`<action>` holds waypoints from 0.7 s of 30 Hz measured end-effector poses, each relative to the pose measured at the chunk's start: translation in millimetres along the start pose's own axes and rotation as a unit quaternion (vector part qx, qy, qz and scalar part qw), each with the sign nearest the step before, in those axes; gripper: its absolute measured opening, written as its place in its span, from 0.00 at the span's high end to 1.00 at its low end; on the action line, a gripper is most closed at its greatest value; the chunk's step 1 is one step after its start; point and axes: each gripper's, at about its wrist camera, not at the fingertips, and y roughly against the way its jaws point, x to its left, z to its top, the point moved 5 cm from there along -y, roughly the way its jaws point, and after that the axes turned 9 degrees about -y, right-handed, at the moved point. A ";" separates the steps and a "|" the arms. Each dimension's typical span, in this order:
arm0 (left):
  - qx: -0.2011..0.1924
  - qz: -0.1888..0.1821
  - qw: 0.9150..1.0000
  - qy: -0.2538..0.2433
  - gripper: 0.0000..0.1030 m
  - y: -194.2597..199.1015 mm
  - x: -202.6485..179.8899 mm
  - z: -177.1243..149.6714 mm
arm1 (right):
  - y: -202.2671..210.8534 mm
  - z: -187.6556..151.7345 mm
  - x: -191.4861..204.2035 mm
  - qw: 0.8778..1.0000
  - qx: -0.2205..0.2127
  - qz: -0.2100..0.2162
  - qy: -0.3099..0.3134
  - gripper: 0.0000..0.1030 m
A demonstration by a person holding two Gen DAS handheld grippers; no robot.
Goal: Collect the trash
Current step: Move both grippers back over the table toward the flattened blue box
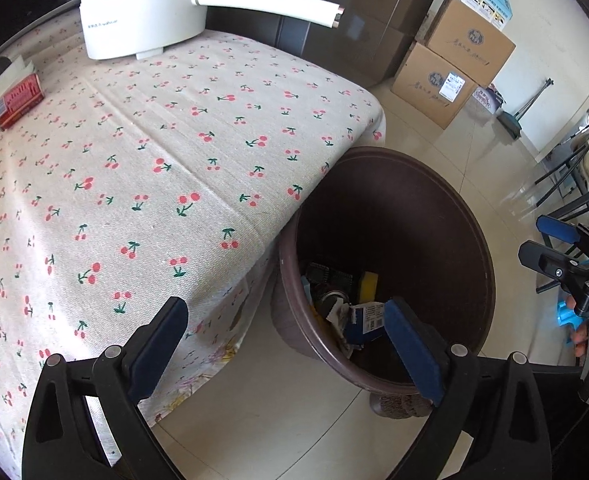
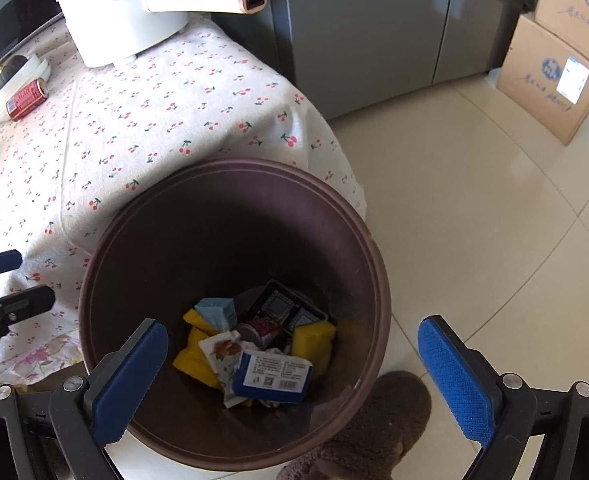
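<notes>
Trash [image 2: 254, 356] lies heaped at the bottom of the brown bin [image 2: 366, 248] standing on the floor beside the tabletop [image 1: 154, 152]. Both the left hand-held gripper [image 1: 286, 344] and right hand-held gripper [image 2: 294, 372] hang above the bin, jaws spread wide and empty.

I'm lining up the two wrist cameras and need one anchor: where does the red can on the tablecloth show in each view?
Left wrist view: red can lies on its side at the far left edge, on the cherry tablecloth.
Right wrist view: red can lies in the upper left, beside a white dish.
Shared landmark: the white pot at the table's far end.
</notes>
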 end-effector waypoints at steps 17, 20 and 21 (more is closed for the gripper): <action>-0.028 0.095 0.994 0.056 0.00 53.6 74.4 -18.3 | 5.4 14.3 72.1 0.999 -0.008 0.025 0.043 0.00; -0.026 0.105 0.991 0.074 0.00 62.3 92.5 -24.2 | 3.1 16.7 90.8 0.998 -0.008 0.028 0.050 0.00; -0.026 0.110 0.990 0.079 0.00 65.9 100.4 -26.3 | 2.2 17.3 97.0 0.998 -0.008 0.029 0.052 0.00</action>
